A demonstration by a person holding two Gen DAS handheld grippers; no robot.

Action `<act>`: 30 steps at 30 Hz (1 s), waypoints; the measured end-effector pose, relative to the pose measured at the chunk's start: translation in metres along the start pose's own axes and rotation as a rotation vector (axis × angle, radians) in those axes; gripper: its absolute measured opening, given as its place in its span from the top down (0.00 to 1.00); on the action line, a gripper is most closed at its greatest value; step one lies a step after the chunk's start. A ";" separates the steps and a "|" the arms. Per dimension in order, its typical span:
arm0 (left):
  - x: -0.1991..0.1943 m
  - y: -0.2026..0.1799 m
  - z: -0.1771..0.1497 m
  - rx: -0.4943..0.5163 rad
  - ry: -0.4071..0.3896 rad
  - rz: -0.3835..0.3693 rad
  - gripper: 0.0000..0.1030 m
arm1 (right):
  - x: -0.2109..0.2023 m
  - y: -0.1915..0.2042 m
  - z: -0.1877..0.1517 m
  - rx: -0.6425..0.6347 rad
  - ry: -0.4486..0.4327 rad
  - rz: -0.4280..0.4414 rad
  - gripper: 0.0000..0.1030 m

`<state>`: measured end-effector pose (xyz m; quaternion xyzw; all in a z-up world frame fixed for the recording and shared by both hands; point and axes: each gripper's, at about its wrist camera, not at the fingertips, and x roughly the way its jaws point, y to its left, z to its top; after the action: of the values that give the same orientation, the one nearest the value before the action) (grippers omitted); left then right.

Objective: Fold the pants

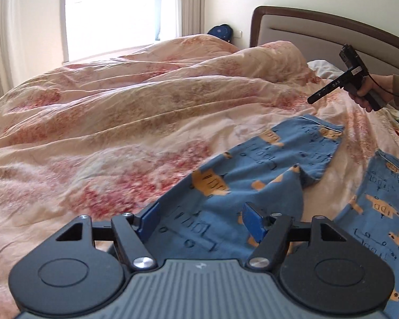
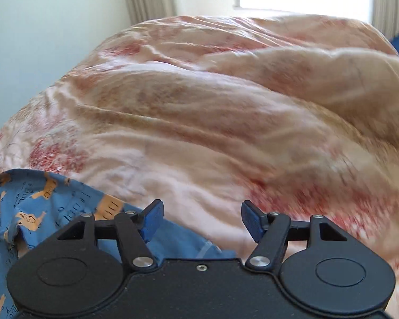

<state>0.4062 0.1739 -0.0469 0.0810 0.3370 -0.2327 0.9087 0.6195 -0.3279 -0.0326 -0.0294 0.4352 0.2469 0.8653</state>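
Blue pants (image 1: pixel 255 175) with orange animal prints lie spread on the bed, both legs reaching away from me. My left gripper (image 1: pixel 202 219) is open and empty, just above the near part of the pants. In the left wrist view the right gripper (image 1: pixel 312 98) is held in a hand high above the far leg end, seen from the side. In the right wrist view the right gripper (image 2: pixel 202 219) is open and empty over the quilt, with the pants (image 2: pixel 40 207) at lower left.
A crumpled pink floral quilt (image 1: pixel 114 111) covers the bed and rises in a hump behind the pants. A brown and grey headboard (image 1: pixel 319 30) stands at the far right. A bright window (image 1: pixel 111 10) and curtains are behind. A blue bag (image 1: pixel 220 31) sits by the wall.
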 end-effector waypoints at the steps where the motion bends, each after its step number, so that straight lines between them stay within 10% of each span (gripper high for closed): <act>1: 0.013 -0.011 0.004 -0.002 0.010 -0.023 0.29 | -0.001 -0.013 -0.012 0.045 0.017 0.000 0.40; 8: 0.075 -0.045 0.010 -0.032 0.088 -0.092 0.29 | 0.034 -0.025 -0.061 0.148 0.078 0.109 0.41; 12: 0.089 -0.049 0.008 -0.055 0.114 -0.119 0.29 | 0.040 -0.005 -0.056 0.044 0.055 0.140 0.92; 20: 0.121 -0.055 0.014 -0.053 0.144 -0.126 0.19 | 0.024 -0.030 0.004 0.017 -0.060 -0.002 0.97; 24: 0.138 -0.049 0.006 -0.081 0.178 -0.077 0.19 | 0.063 -0.018 0.002 -0.062 0.058 -0.111 0.88; 30: 0.107 -0.030 -0.008 -0.064 0.172 -0.029 0.14 | 0.025 -0.018 -0.026 -0.010 -0.020 -0.044 0.28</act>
<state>0.4584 0.1108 -0.1221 0.0669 0.4223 -0.2270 0.8750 0.6207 -0.3410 -0.0712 -0.0408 0.4246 0.2301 0.8747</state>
